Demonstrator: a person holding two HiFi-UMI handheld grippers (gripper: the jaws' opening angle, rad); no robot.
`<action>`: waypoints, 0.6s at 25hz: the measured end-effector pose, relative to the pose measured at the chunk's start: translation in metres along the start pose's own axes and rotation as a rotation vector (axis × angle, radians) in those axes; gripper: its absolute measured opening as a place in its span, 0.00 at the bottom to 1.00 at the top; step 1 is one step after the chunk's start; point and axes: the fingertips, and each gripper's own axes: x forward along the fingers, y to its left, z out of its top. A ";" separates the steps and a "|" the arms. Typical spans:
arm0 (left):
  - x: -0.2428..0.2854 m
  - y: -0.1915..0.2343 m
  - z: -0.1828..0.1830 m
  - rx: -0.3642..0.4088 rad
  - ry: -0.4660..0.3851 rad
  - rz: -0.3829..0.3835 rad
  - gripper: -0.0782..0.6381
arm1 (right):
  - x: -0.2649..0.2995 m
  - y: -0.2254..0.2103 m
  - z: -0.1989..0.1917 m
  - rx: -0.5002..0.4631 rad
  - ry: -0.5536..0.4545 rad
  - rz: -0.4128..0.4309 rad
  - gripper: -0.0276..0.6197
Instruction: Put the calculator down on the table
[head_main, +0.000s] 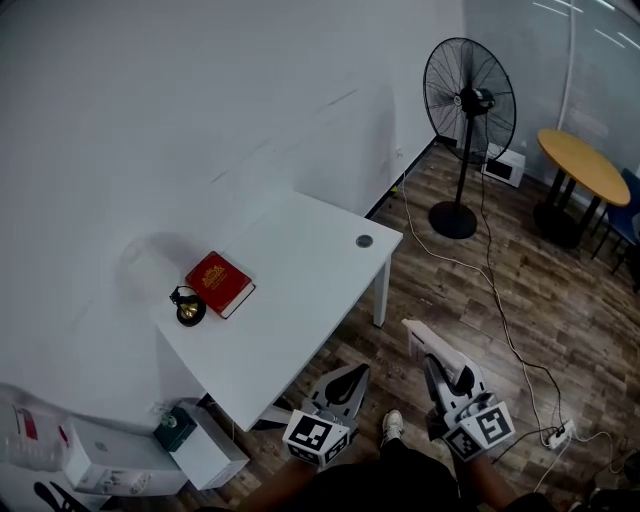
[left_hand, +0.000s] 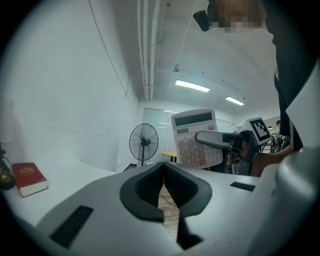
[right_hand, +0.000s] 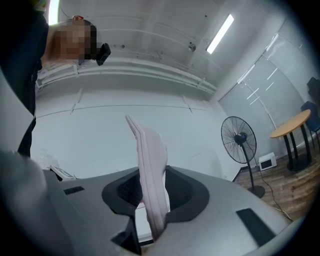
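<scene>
Within right gripper (head_main: 448, 375), pale calculator (left_hand: 191, 136) (display uppermost), upright

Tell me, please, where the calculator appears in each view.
Head view: calculator lower right of centre, over the floor beside the table.
Left gripper view: calculator right of centre, keys facing the camera.
Right gripper view: calculator dead centre, seen edge-on.
Shared landmark: the standing fan, in all three views.

Smooth matt table (head_main: 300, 265); wood-grain plank floor (head_main: 455, 300); pale smooth plastic calculator (right_hand: 152, 170); wire-grille fan (head_main: 472, 100).
</scene>
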 end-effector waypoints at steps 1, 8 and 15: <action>0.007 0.006 0.002 0.008 0.004 0.007 0.14 | 0.009 -0.006 0.001 0.002 -0.004 0.006 0.24; 0.048 0.040 0.009 0.005 0.028 0.064 0.14 | 0.062 -0.044 0.005 0.020 0.014 0.068 0.23; 0.082 0.080 0.008 0.015 0.041 0.148 0.14 | 0.115 -0.076 0.000 0.034 0.025 0.122 0.24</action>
